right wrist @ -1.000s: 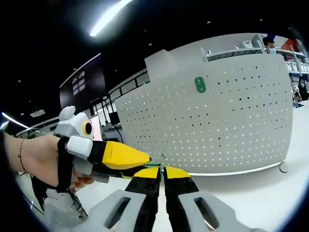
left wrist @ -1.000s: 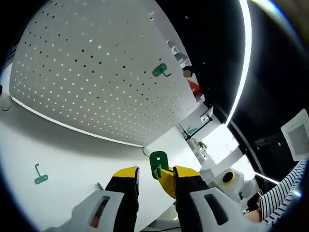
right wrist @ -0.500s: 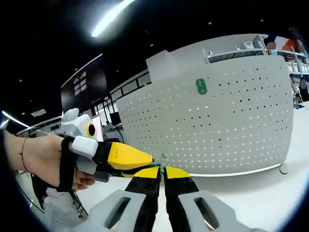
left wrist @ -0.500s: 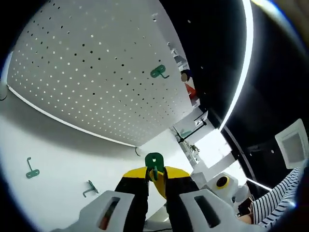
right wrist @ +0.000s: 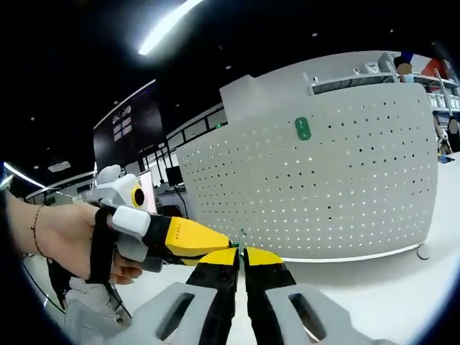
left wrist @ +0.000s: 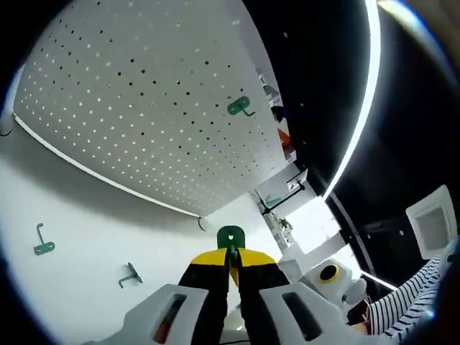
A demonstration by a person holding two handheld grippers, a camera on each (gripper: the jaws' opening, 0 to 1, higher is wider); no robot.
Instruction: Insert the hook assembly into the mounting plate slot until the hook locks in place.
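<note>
Left gripper view: green hook (left wrist: 230, 238) upright between closed jaws.

Hook (left wrist: 239, 107) on pegboard (left wrist: 144, 108); two hooks (left wrist: 43, 240) on table (left wrist: 86, 215) before board.

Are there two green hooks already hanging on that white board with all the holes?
No, a single green hook hangs on the pegboard; two others lie on the table.

I can make out no text anywhere. Small dark lettering sits on the yellow jaw of the left gripper (right wrist: 219, 243) in the right gripper view, too blurred to read.
</note>
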